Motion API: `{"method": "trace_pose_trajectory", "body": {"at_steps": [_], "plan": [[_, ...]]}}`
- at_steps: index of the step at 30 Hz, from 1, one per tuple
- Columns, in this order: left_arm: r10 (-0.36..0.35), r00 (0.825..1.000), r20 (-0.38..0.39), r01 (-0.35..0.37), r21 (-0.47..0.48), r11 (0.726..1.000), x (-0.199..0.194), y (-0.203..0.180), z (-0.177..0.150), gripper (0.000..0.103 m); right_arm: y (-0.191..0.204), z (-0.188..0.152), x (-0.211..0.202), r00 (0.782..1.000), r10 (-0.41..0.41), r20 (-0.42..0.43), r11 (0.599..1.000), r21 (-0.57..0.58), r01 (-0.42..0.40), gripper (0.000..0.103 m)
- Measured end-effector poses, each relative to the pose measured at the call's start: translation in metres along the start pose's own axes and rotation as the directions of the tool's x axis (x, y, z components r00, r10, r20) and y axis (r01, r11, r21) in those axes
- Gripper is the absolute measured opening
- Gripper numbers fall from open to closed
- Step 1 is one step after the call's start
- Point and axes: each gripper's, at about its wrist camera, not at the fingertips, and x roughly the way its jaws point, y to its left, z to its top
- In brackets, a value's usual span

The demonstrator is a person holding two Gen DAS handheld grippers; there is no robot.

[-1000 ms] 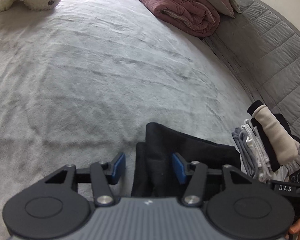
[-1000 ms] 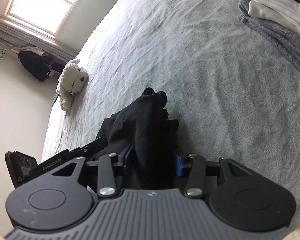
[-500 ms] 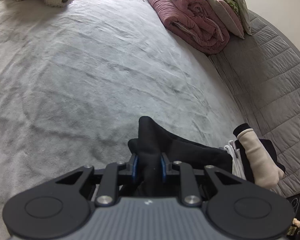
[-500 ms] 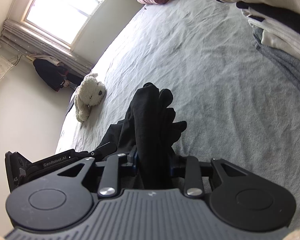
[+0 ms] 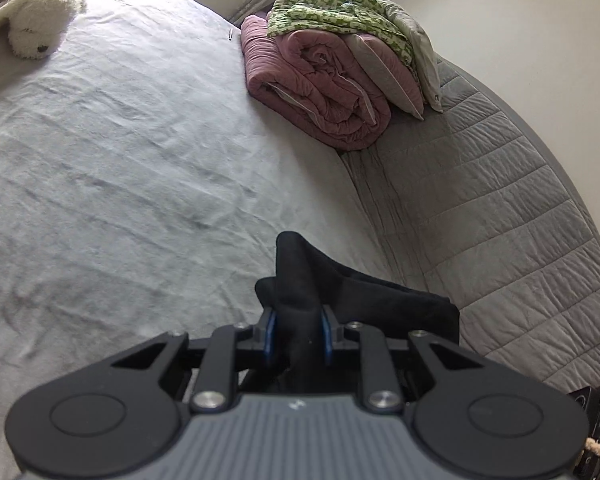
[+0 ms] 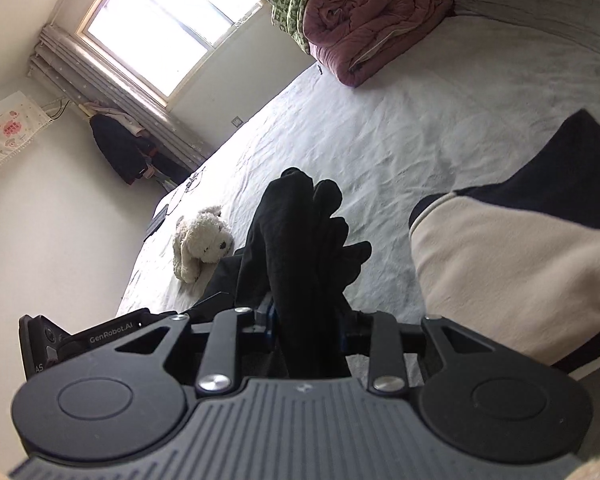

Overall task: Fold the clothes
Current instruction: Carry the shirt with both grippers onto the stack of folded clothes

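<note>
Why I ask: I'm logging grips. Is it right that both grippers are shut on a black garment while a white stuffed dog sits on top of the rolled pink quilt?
Not quite. Both the left gripper and right gripper are shut on the black garment, but the stuffed dog lies on the bed sheet, well apart from the pink quilt. The left wrist view shows it.
</note>
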Motion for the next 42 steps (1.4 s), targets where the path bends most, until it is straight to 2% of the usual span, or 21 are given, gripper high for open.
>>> {"method": "trace_pose_trajectory", "body": {"at_steps": [7,11,14,19,22,23,25,28,31,34,36,37,38,40,42], "plan": [[-0.058,0.997,-0.044,0.055,-0.063,0.997,0.052,-0.060,-0.018,0.022,-0.029,0.057,-0.048,0.991,-0.130,-0.020,0.988,-0.082,0.127,0.031],[-0.070,0.995,-0.072,0.063,-0.097,0.993,0.080,-0.080,-0.038,0.022,-0.053,0.079,-0.057,0.980,-0.194,-0.052,0.976,-0.108,0.188,0.031],[-0.056,0.996,-0.075,0.048,-0.111,0.993,0.096,-0.084,-0.050,0.022,-0.072,0.086,-0.056,0.974,-0.214,-0.071,0.972,-0.111,0.205,0.032],[0.006,0.999,-0.043,-0.010,-0.093,0.996,0.113,-0.079,-0.066,0.022,-0.106,0.087,-0.040,0.971,-0.216,-0.103,0.973,-0.100,0.206,0.032],[0.035,0.999,-0.039,-0.038,-0.068,0.997,0.122,-0.071,-0.070,0.024,-0.123,0.080,-0.029,0.974,-0.214,-0.072,0.972,-0.110,0.206,0.037],[0.036,0.999,-0.035,-0.037,-0.046,0.998,0.125,-0.068,-0.071,0.026,-0.128,0.077,-0.027,0.974,-0.222,-0.042,0.969,-0.123,0.215,0.044],[0.026,0.999,-0.019,-0.025,0.022,0.999,0.126,-0.068,-0.070,0.031,-0.135,0.067,-0.025,0.972,-0.233,0.019,0.958,-0.165,0.233,0.051],[0.006,1.000,0.002,-0.006,0.098,0.995,0.121,-0.071,-0.064,0.032,-0.136,0.053,-0.033,0.974,-0.197,0.112,0.951,-0.218,0.217,0.053],[-0.018,0.995,0.097,0.002,0.161,0.987,0.108,-0.078,-0.057,0.032,-0.122,0.052,-0.045,0.951,-0.209,0.229,0.913,-0.302,0.273,0.055],[-0.069,0.981,0.184,0.022,0.244,0.970,0.098,-0.091,-0.056,0.031,-0.107,0.050,-0.057,0.915,-0.207,0.345,0.863,-0.377,0.338,0.055],[-0.094,0.978,0.188,0.031,0.317,0.948,0.098,-0.102,-0.061,0.024,-0.098,0.050,-0.055,0.905,-0.185,0.382,0.842,-0.413,0.347,0.049],[-0.105,0.978,0.182,0.034,0.359,0.933,0.100,-0.107,-0.067,0.016,-0.095,0.049,-0.052,0.900,-0.177,0.398,0.832,-0.428,0.352,0.040],[-0.116,0.978,0.172,0.037,0.403,0.914,0.101,-0.110,-0.073,0.010,-0.093,0.046,-0.049,0.897,-0.165,0.411,0.827,-0.438,0.352,0.037],[-0.125,0.980,0.155,0.038,0.469,0.882,0.105,-0.109,-0.089,0.009,-0.098,0.037,-0.041,0.895,-0.140,0.425,0.827,-0.447,0.341,0.034],[-0.123,0.983,0.139,0.033,0.521,0.853,0.110,-0.102,-0.106,0.009,-0.108,0.025,-0.029,0.890,-0.168,0.425,0.810,-0.455,0.370,0.031]]}}
